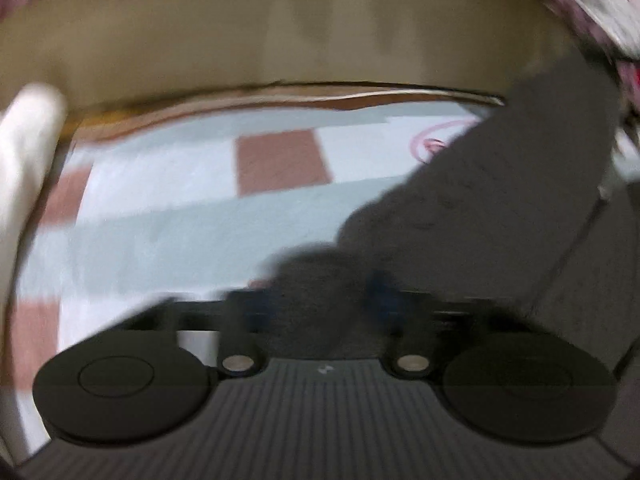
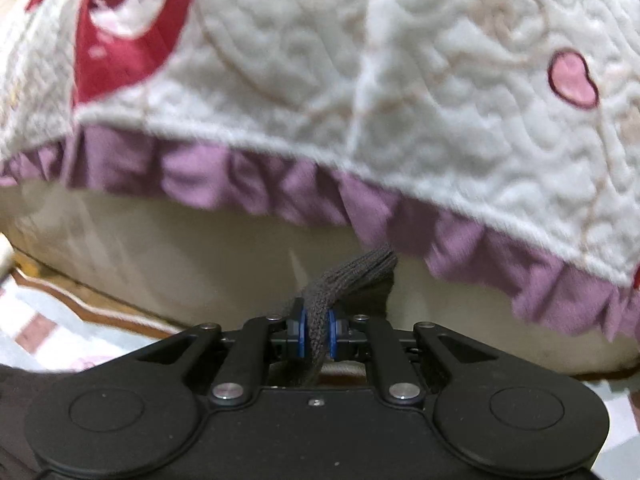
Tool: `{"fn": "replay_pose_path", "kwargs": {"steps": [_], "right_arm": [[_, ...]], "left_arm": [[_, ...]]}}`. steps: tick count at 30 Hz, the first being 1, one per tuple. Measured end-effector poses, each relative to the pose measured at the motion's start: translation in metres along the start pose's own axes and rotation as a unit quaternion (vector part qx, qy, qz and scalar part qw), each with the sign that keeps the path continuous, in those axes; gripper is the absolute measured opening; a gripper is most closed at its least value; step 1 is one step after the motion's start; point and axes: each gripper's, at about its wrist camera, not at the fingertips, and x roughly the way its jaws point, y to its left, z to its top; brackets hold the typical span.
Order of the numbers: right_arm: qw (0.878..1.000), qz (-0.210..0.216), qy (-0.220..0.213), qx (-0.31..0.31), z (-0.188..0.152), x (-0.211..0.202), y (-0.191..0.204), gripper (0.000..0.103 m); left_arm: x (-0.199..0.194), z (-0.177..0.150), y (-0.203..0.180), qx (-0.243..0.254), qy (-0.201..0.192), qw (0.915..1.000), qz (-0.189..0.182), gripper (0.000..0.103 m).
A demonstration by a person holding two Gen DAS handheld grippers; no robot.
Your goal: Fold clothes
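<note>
In the right wrist view, the right gripper (image 2: pixel 316 334) sits at the bottom centre of the frame, its jaws pressed onto a bunched fold of dark grey knitted garment (image 2: pixel 340 280), the blue pads (image 2: pixel 302 332) squeezing the fabric from both sides. The knit rises from the pinch toward the middle of the frame and ends in a ribbed edge. Above it, filling the upper half, hangs a white quilted bedspread (image 2: pixel 400 80) with red and pink motifs and a purple ruffled hem (image 2: pixel 248 188) running from the left edge down to the lower right. Below the hem lies a cream mattress side (image 2: pixel 180 248), and at the lower left a strip of pale blue, white and pink checked floor mat (image 2: pixel 36 320) shows. The left wrist view is badly blurred. The left gripper (image 1: pixel 320 300) occupies the bottom centre, and the same dark grey knit (image 1: pixel 500 200) sweeps from the upper right down into the space between its jaws; they seem to be gripping it, but the blur leaves it uncertain. Behind, the checked mat (image 1: pixel 180 200) fills the middle left, with a tan surface (image 1: pixel 280 20) across the top.
</note>
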Motion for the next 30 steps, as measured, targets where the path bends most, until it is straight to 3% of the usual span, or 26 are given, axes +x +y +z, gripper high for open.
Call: {"fn": "replay_pose_path", "kwargs": {"steps": [3,6,8,9,10,13,15,18,19,21,24,27,30], "right_arm": [[0.999,0.016,-0.028,0.018,0.009,-0.003,0.005,0.013],[0.998,0.016,-0.044,0.030,0.011,0.001,0.012,0.013],[1.000,-0.026,-0.015,-0.003,0.002,0.016,0.024,0.017],[0.998,-0.053,0.008,-0.030,-0.004,0.025,0.032,0.035],[0.995,-0.081,0.030,-0.057,-0.010,0.034,0.041,0.039],[0.987,-0.107,0.086,-0.086,-0.028,0.042,0.061,0.044],[0.989,-0.063,0.105,-0.082,-0.037,0.034,0.071,0.048],[0.989,0.014,0.118,-0.093,-0.047,0.020,0.095,0.050],[0.986,0.058,0.126,-0.088,-0.048,0.017,0.104,0.050],[0.976,0.145,0.145,-0.077,-0.052,0.013,0.124,0.050],[0.944,0.260,0.197,-0.057,-0.069,0.010,0.172,0.053],[0.926,0.295,0.221,-0.084,-0.088,0.013,0.211,0.059],[0.920,0.290,0.237,-0.114,-0.102,0.018,0.236,0.059]], "left_arm": [[-0.018,0.004,-0.001,0.006,-0.044,0.9975,0.056,0.013],[-0.041,0.000,0.011,-0.017,-0.113,0.9839,0.137,0.013],[-0.037,-0.006,0.027,-0.066,-0.109,0.9825,0.136,0.019],[-0.032,-0.009,0.035,-0.094,-0.099,0.9824,0.127,0.031],[-0.031,-0.013,0.042,-0.114,-0.091,0.9818,0.121,0.033],[-0.054,-0.029,0.059,-0.148,-0.083,0.9790,0.112,0.039],[-0.090,-0.043,0.070,-0.167,-0.103,0.9735,0.118,0.051],[-0.133,-0.061,0.093,-0.199,-0.093,0.9665,0.132,0.053],[-0.144,-0.068,0.100,-0.212,-0.086,0.9643,0.133,0.053],[-0.162,-0.084,0.112,-0.239,-0.073,0.9595,0.131,0.053],[-0.161,-0.113,0.116,-0.279,-0.063,0.9526,0.103,0.053],[-0.136,-0.122,0.115,-0.272,-0.044,0.9550,0.111,0.056],[-0.120,-0.124,0.113,-0.266,-0.032,0.9547,0.128,0.067]]}}
